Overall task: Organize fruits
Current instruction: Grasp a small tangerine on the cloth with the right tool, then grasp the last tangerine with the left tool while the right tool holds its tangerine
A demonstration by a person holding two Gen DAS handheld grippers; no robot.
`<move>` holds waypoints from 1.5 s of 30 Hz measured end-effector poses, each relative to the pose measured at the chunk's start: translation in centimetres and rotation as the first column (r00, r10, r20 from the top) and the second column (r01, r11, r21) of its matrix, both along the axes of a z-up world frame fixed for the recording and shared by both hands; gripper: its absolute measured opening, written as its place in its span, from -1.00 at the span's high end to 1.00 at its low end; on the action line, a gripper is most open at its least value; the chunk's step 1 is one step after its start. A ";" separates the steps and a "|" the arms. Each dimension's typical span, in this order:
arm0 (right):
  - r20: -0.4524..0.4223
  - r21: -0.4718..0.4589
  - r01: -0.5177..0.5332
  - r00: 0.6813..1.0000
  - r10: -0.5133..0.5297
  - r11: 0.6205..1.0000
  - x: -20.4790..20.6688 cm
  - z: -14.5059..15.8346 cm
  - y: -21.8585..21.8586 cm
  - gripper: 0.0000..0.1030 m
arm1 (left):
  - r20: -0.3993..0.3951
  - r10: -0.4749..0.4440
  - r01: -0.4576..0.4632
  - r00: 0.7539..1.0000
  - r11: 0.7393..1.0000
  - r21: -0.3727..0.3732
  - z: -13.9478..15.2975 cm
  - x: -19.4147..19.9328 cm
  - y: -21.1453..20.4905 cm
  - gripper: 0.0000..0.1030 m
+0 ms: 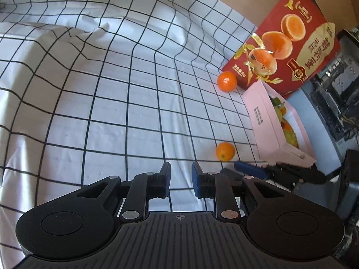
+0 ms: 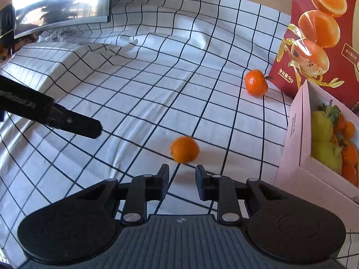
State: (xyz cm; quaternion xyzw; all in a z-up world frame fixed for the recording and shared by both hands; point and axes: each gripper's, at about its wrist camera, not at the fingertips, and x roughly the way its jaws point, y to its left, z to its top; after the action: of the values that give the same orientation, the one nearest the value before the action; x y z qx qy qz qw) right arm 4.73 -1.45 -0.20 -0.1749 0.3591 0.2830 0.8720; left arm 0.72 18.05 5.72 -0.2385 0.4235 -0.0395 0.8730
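Tabletop [image 2: 139, 94] under a white cloth with a black grid takes up most of what both your cameras see, rumpled into folds toward the far side. At its right edge a red carton [image 2: 314, 33] printed with halved oranges stands on end, and in front of it lies an open pink box [image 2: 294, 134] already holding yellow-green pears and several small oranges. Your left gripper [image 1: 180, 179] has its jaws drawn in as far as they go, nothing between the blue pads, only bare cloth beyond them. Your right gripper [image 2: 181, 180] is likewise closed down to its narrowest and empty; no earlier view backs any more than that. Two fruits sit loose on the cloth: the nearer orange [image 2: 184, 149] lies just ahead of your right gripper's fingertips, apart from them and slightly blurred, while the farther orange [image 2: 256, 82] rests by the foot of the red carton, near the pink box's far corner.
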 end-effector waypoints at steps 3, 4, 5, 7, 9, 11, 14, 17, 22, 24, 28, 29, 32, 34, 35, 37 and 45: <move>0.034 -0.013 0.015 0.999 -0.015 1.000 0.2 0.0 0.4 0.51 | 0.002 -0.009 0.009 1.000 1.000 0.010 0.2 -0.3 -0.1 0.55; 0.046 -0.007 0.023 0.999 -0.022 1.000 0.3 0.1 0.4 0.50 | 0.003 -0.012 0.012 1.000 1.000 0.013 0.3 -0.5 -0.2 0.55; 0.047 0.003 0.026 0.999 -0.026 1.000 0.5 0.2 0.4 0.49 | 0.004 -0.016 0.016 1.000 1.000 0.017 0.5 -0.6 -0.3 0.55; 0.037 0.025 0.025 0.999 -0.026 0.999 0.9 0.3 0.4 0.49 | 0.001 -0.021 0.021 1.000 0.999 0.025 0.6 -0.9 -0.3 0.55; 0.036 0.028 0.020 0.999 -0.021 0.999 1.2 0.2 0.6 0.49 | -0.003 -0.022 0.022 1.000 0.999 0.032 0.7 -1.2 -0.4 0.55; 0.048 0.020 0.011 0.999 -0.012 1.000 1.6 0.0 0.9 0.49 | -0.009 -0.019 0.019 1.000 0.999 0.038 0.7 -1.4 -0.3 0.55; 0.065 0.022 0.005 0.998 -0.006 1.000 2.3 -0.1 1.3 0.45 | -0.017 -0.011 0.012 1.000 0.999 0.044 0.7 -1.7 -0.3 0.55; 0.067 0.036 -0.012 0.998 0.010 0.999 2.9 -0.1 1.9 0.44 | -0.023 -0.006 0.007 1.000 0.999 0.046 0.7 -1.9 -0.2 0.55; 0.096 0.018 -0.066 0.993 0.064 0.998 3.8 -0.3 3.4 0.43 | -0.034 0.003 -0.001 0.999 0.999 0.051 0.7 -2.0 -0.2 0.55; 0.099 0.031 -0.068 0.993 0.064 0.997 4.4 -0.2 3.7 0.43 | -0.037 0.010 -0.008 0.999 0.999 0.051 0.7 -2.1 -0.1 0.55; 0.115 0.028 -0.103 0.988 0.100 0.994 5.6 0.1 4.8 0.43 | -0.043 0.017 -0.015 0.999 0.999 0.053 0.6 -2.0 0.0 0.55; 0.116 0.021 -0.112 0.987 0.109 0.993 6.0 0.1 5.2 0.43 | -0.044 0.019 -0.017 0.999 0.998 0.053 0.6 -1.9 0.0 0.55; 0.093 0.019 -0.123 0.988 0.121 0.992 7.1 0.2 6.0 0.46 | -0.040 0.024 -0.022 0.999 0.998 0.051 0.8 -1.8 -0.1 0.55; 0.096 0.026 -0.117 0.989 0.114 0.993 7.0 0.3 6.0 0.46 | -0.042 0.023 -0.021 0.999 0.998 0.052 0.7 -1.8 -0.2 0.55; 0.092 0.038 -0.109 0.990 0.105 0.993 6.8 0.6 5.7 0.47 | -0.046 0.023 -0.021 0.999 0.998 0.053 0.6 -1.7 -0.2 0.55; 0.075 0.081 -0.100 0.993 0.094 0.992 6.1 1.4 4.8 0.47 | -0.050 0.018 -0.015 0.999 0.998 0.058 0.6 -1.4 -0.2 0.55; 0.009 0.188 0.021 1.000 -0.023 0.982 1.3 3.9 -2.3 0.46 | 0.063 -0.182 0.164 0.981 0.960 0.226 3.4 5.8 -3.2 0.55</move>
State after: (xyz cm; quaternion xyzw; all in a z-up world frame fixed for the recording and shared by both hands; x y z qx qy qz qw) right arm 5.99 -3.78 3.72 -0.0895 0.3278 0.3049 0.8897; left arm 6.50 14.89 9.14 -0.1008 0.4081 -0.0786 0.9040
